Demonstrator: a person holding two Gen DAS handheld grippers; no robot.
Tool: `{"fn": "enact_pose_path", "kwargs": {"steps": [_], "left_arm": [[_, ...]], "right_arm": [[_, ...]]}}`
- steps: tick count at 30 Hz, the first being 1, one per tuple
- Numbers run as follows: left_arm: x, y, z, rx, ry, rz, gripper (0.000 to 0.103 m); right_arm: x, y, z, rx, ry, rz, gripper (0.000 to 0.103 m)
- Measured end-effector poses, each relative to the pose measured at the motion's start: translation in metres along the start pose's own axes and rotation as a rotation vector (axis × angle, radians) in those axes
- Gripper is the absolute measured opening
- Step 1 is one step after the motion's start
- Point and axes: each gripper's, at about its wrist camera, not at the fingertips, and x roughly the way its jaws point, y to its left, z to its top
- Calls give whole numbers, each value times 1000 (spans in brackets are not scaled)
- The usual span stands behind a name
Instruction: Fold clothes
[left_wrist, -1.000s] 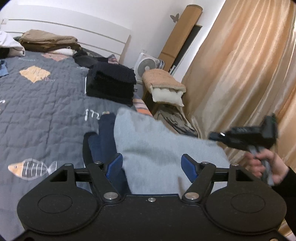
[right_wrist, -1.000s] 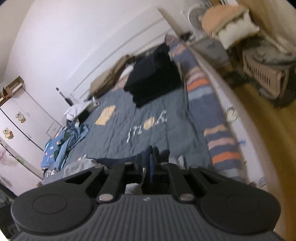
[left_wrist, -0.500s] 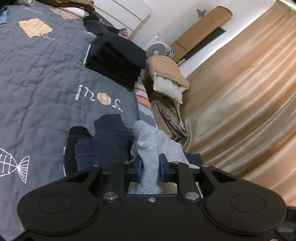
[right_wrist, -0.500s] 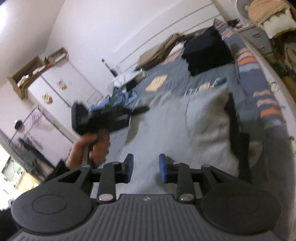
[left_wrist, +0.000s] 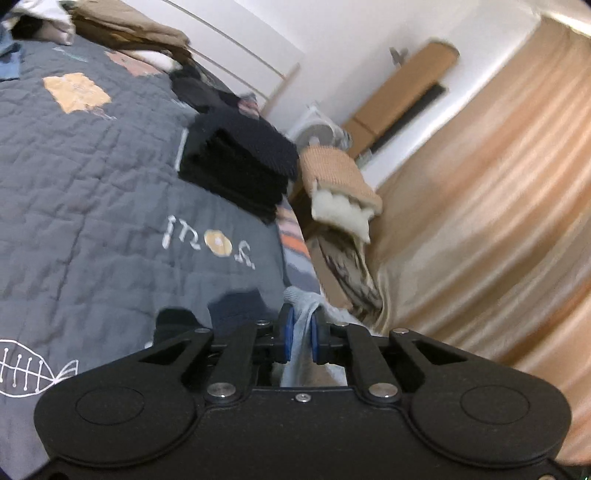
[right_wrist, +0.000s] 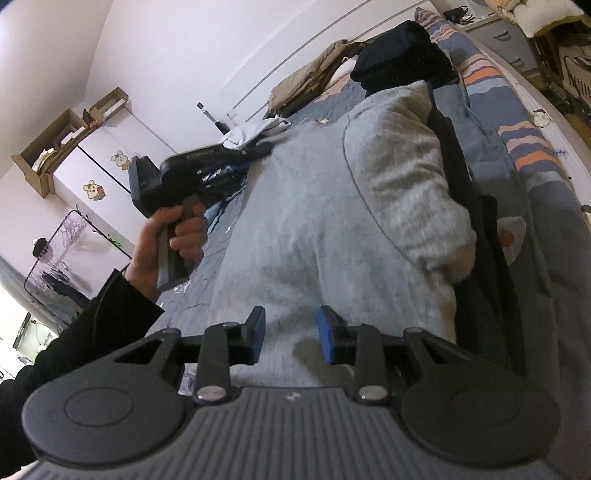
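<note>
A light grey sweatshirt (right_wrist: 332, 206) lies spread on the bed, one sleeve (right_wrist: 406, 177) folded across its right side. A dark navy garment (right_wrist: 465, 184) shows beneath its right edge. My left gripper (left_wrist: 299, 334) is shut on a bunched edge of the grey fabric (left_wrist: 301, 306), with the navy garment (left_wrist: 236, 302) just left of it. In the right wrist view a hand (right_wrist: 173, 236) holds that left gripper (right_wrist: 264, 147) at the sweatshirt's far left edge. My right gripper (right_wrist: 291, 334) hangs open over the sweatshirt's near hem, nothing between its fingers.
A grey patchwork quilt (left_wrist: 92, 206) covers the bed. A black folded stack (left_wrist: 240, 166) sits near the right edge, tan clothes (left_wrist: 122, 29) by the headboard. A fan (left_wrist: 317, 133), a tan cushion (left_wrist: 340, 177) and curtains (left_wrist: 498, 221) stand to the right. A white wardrobe (right_wrist: 107, 162) stands left.
My left gripper went from open to shut on the grey fabric and has drawn it in. My right gripper went from shut to open and now faces the spread sweatshirt.
</note>
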Motion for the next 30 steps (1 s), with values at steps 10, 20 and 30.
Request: {"fn": "enact_pose_path", "kwargs": {"steps": [10, 20, 30], "left_arm": [[-16, 6, 7, -44, -10, 13, 49], [9, -10, 2, 44, 19, 76, 22], [-55, -28, 3, 96, -66, 118, 80]], "right_arm": [[-2, 1, -7, 17, -1, -14, 31], [-11, -10, -17, 16, -3, -10, 31], [-36, -28, -42, 56, -35, -16, 31]]}}
